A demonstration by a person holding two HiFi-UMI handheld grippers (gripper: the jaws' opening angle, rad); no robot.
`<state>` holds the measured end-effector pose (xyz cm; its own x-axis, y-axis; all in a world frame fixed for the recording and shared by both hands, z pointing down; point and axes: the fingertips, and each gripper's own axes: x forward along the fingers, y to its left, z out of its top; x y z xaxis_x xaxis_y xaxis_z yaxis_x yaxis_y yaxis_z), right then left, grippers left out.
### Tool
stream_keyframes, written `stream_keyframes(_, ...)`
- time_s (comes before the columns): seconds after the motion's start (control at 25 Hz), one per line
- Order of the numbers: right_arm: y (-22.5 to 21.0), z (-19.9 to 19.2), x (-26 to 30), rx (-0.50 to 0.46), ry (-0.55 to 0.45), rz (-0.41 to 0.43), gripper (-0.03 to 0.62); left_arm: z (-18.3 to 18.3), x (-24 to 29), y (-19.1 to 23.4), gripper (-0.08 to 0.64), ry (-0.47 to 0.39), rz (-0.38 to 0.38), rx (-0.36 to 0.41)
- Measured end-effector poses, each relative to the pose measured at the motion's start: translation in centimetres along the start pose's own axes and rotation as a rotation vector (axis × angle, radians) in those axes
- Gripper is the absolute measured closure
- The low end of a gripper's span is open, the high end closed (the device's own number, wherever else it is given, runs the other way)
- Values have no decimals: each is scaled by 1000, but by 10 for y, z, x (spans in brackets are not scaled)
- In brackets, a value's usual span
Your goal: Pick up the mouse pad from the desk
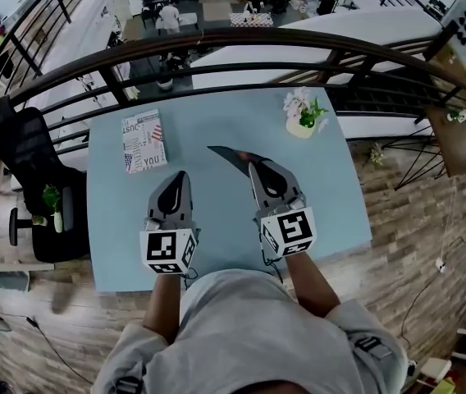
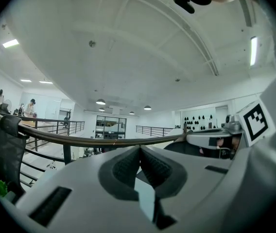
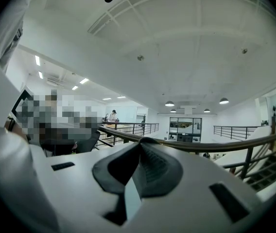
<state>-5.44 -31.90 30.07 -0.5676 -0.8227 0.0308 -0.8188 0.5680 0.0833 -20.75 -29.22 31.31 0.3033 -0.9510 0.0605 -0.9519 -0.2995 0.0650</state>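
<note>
In the head view the black mouse pad (image 1: 231, 158) is tilted up off the blue desk (image 1: 217, 121), jutting up and left from my right gripper (image 1: 257, 165), which is shut on its near edge. My left gripper (image 1: 183, 174) hovers beside it to the left, shut and holding nothing. Both gripper views point up at the ceiling. In the left gripper view the jaws (image 2: 140, 147) meet at the tip. The right gripper view shows its jaws (image 3: 141, 141) pressed together, with the pad itself hard to make out. The right gripper's marker cube (image 2: 253, 121) appears in the left gripper view.
A patterned book (image 1: 143, 140) lies at the desk's far left. A small flower pot (image 1: 302, 115) stands at the far right. A dark curved railing (image 1: 241, 43) runs just behind the desk. A black office chair (image 1: 32, 183) stands to the left of the desk.
</note>
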Motion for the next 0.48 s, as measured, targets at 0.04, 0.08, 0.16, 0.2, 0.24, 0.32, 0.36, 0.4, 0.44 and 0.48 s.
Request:
stream_keyframes(0.04,0,0,0,-1,-1,0,575,-1,0,0,548,0,0,0)
stream_keyframes(0.08,0,-1,0,-1,-1,1,575,-1,0,0,548,0,1,0)
stream_keyframes(0.16,0,-2,1,2,1,3,575,-3,0,1,548,0,3,-1)
stream_keyframes(0.2,0,-2,1,3,3,4,575,-3,0,2,548,1,4,-2)
stream_keyframes(0.24,-1,-2,1,5,4,6,575,-3,1,2,548,2,5,-2)
stream_keyframes(0.32,-2,-3,1,8,6,9,575,-4,2,1,548,6,7,-4)
stream_keyframes(0.36,-2,-3,1,10,7,11,575,-4,2,0,548,7,8,-5)
stream_keyframes(0.4,-2,-3,0,11,8,12,575,-4,2,0,548,8,9,-5)
stream_keyframes(0.44,-2,-3,1,12,8,14,575,-4,3,-1,548,9,10,-5)
stream_keyframes(0.48,-2,-2,1,10,7,17,575,-4,3,-1,548,9,11,-5)
